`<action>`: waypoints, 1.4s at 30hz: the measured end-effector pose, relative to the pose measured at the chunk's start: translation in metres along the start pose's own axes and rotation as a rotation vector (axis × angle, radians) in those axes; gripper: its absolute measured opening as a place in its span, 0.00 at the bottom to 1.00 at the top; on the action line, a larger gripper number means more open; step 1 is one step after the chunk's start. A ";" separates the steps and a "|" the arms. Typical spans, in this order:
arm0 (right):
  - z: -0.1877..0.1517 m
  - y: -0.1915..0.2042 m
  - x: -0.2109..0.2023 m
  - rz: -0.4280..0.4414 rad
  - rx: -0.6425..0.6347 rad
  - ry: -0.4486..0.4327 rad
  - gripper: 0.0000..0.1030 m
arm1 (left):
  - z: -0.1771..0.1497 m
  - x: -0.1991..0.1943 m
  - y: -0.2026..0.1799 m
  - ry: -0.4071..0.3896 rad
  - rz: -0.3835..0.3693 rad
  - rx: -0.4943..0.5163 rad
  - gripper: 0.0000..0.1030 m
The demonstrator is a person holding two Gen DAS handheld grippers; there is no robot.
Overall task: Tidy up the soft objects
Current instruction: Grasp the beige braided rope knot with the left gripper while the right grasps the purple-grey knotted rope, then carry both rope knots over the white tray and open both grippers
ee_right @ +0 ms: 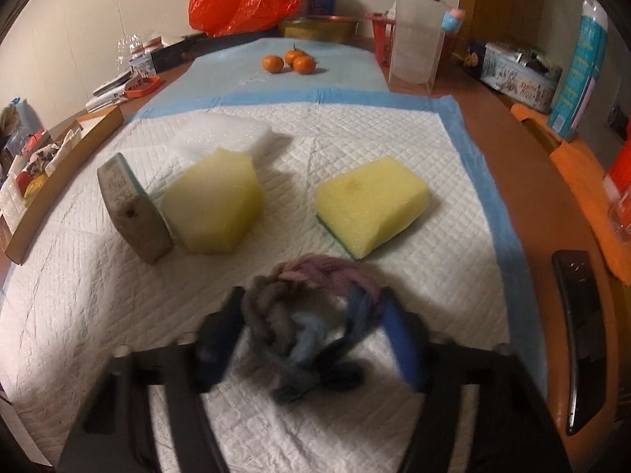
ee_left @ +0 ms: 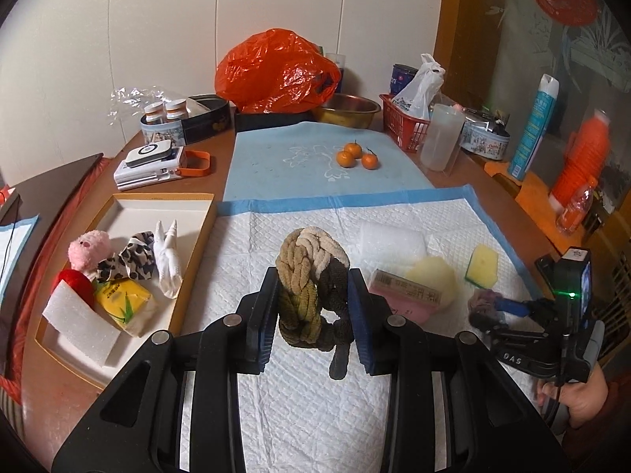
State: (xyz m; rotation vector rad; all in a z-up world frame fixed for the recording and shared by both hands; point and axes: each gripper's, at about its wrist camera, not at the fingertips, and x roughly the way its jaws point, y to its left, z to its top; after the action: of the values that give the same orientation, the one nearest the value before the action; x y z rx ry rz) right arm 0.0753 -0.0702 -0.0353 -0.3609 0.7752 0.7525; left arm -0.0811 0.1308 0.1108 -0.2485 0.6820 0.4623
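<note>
Closest to my left-hand camera is my left gripper [ee_left: 311,307], its two pads pressed in against a braided scrunchie in tan, cream and dark brown [ee_left: 311,280], which hangs between them clear of the white quilted pad [ee_left: 307,406] below. To the left sits a shallow cardboard tray [ee_left: 118,201] holding a pink plush [ee_left: 88,250], a leopard-print scrunchie [ee_left: 132,260], a white cloth piece [ee_left: 167,258], a yellow tissue pack [ee_left: 122,301], a red ball [ee_left: 73,280] and a white foam strip [ee_left: 79,325]. Right of my left gripper lie a pink packet [ee_left: 406,291], a pale sponge [ee_left: 435,274], a yellow sponge with a green base [ee_left: 483,260] and a white foam block [ee_left: 390,240]. At the far right my right gripper [ee_left: 493,307] reaches onto the pad at a purple-grey scrunchie [ee_left: 483,300], with my hand [ee_left: 579,398] on its grip. Three tangerines [ee_left: 357,154] rest on the blue mat farther back.

From my right-hand camera, nearest is my right gripper [ee_right: 311,315], blurred, its jaws partly drawn in around the purple, grey and blue braided scrunchie [ee_right: 303,323], which lies on the pad; I cannot tell whether the pads actually press it. Beyond it are the green-based yellow sponge [ee_right: 370,201] to the right, the pale sponge [ee_right: 215,205] and the packet standing on edge [ee_right: 132,213] to the left, and the foam block [ee_right: 224,134] behind them.
</note>
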 end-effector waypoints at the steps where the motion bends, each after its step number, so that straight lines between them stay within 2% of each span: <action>1: 0.001 0.000 -0.001 0.014 -0.002 0.000 0.32 | 0.000 -0.001 0.001 0.000 -0.001 -0.002 0.32; 2: 0.001 -0.001 -0.004 0.040 0.007 -0.001 0.28 | 0.001 -0.002 0.001 -0.001 -0.003 -0.004 0.32; 5: 0.007 -0.002 -0.025 0.065 0.043 -0.057 0.28 | 0.004 -0.008 0.003 -0.013 0.002 -0.002 0.32; 12: 0.047 0.026 -0.116 0.187 0.023 -0.338 0.28 | 0.023 -0.036 0.018 -0.080 0.036 -0.007 0.32; 16: 0.076 0.049 -0.154 0.293 0.013 -0.448 0.28 | 0.033 -0.056 0.033 -0.129 0.065 -0.013 0.32; 19: 0.086 0.066 -0.169 0.330 -0.001 -0.502 0.28 | 0.036 -0.072 0.048 -0.161 0.091 -0.030 0.32; 23: 0.092 0.086 -0.174 0.375 -0.014 -0.525 0.28 | 0.032 -0.087 0.066 -0.185 0.122 -0.054 0.32; 42: 0.103 0.158 -0.158 0.474 -0.089 -0.479 0.28 | 0.010 -0.121 0.141 -0.212 0.215 -0.164 0.32</action>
State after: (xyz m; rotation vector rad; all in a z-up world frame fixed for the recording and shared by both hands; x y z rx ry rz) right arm -0.0632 0.0202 0.1468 -0.0626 0.3710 1.2652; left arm -0.2268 0.2175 0.1878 -0.2773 0.4649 0.7416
